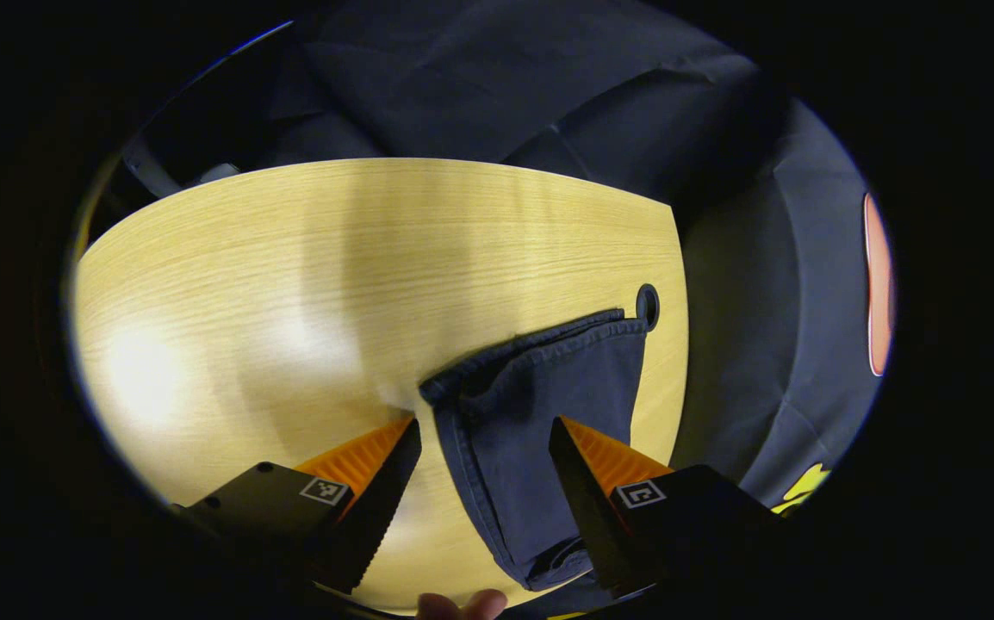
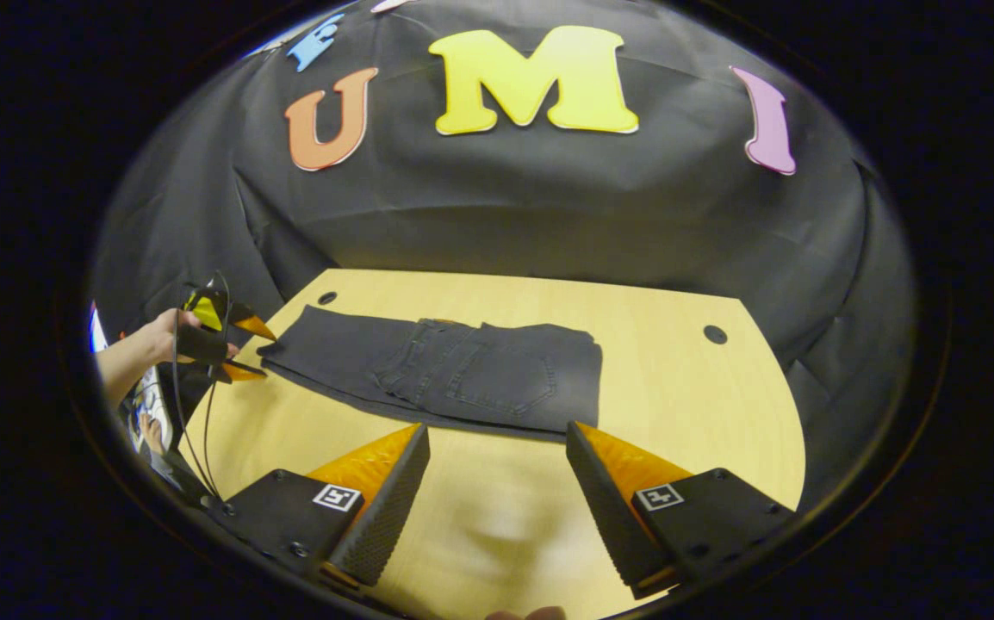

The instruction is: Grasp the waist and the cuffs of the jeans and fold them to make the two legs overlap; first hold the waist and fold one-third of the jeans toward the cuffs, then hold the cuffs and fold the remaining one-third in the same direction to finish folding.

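Lying on table (image 2: 678, 387): 1 jeans (image 2: 462, 375), 2 tongs (image 2: 497, 499) (image 1: 484, 482) apart.

Readable text: none on the jeans (image 2: 454, 370) or the bench (image 1: 290, 258).
Left gripper (image 1: 484, 439) markers: small square black-and-white coded tags on both finger blocks, patterns only, no words or numbers.
Right gripper (image 2: 497, 452) markers: same kind of square coded tags, nothing legible.

Both hand-held grippers (image 1: 484, 435) (image 2: 497, 448) wide open
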